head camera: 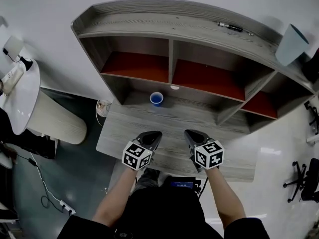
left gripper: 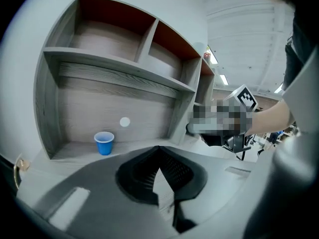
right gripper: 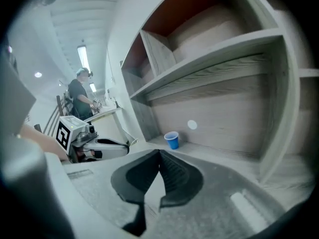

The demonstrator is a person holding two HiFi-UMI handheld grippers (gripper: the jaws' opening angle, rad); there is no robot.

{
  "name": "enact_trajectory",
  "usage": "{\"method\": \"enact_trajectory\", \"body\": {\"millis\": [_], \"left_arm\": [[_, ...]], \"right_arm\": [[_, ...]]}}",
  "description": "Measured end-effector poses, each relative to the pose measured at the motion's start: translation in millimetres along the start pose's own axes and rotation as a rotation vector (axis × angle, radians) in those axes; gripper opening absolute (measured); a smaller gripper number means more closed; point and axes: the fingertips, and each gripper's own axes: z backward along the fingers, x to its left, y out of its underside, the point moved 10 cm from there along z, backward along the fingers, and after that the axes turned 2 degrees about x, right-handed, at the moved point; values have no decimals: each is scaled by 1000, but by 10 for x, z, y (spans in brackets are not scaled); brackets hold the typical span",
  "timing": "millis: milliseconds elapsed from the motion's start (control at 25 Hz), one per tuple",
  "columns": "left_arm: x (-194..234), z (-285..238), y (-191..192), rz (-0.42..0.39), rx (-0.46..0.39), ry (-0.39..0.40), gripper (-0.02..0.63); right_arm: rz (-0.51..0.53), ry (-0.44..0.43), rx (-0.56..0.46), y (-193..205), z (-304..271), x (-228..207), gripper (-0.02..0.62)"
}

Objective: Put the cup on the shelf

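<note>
A small blue cup [head camera: 156, 99] stands upright on the grey desk [head camera: 174, 121], in the low bay under the wooden shelf unit [head camera: 172, 26]. The left gripper view has the cup [left gripper: 104, 143] at lower left of the bay, and in the right gripper view the cup [right gripper: 172, 140] is just below a white dot on the back panel. My left gripper [head camera: 152, 136] and right gripper [head camera: 192, 135] hover side by side over the desk's front part, well short of the cup. Both are shut and hold nothing, the left gripper's [left gripper: 159, 148] jaws meeting at their tips and the right gripper's [right gripper: 160, 152] too.
The shelf has red-backed upper compartments [head camera: 137, 63]. A pen [head camera: 230, 27] and a pale container [head camera: 290, 44] lie on its top board. A white round table [head camera: 20, 93] stands at left, with cables and a power strip [head camera: 65, 205] on the floor. A person [right gripper: 79, 91] stands far off.
</note>
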Motion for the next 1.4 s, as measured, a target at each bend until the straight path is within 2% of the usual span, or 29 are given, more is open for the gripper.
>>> {"method": "enact_trajectory", "body": {"millis": [320,720,1080,1400], "left_arm": [[-345,44,32,-29,11,35,0],[-522,210,110,-55,48,79,0],[-572,622,334,-73,47,122,0],[-544,1158,612,-28,5,108,0]], "right_arm": [[-42,-24,-27,142,263,15,4],[-98,-28,-75,198,388,225,3],[-92,7,-80,403,460,624,3],[-71,53,-80,492,595,1149,3]]}}
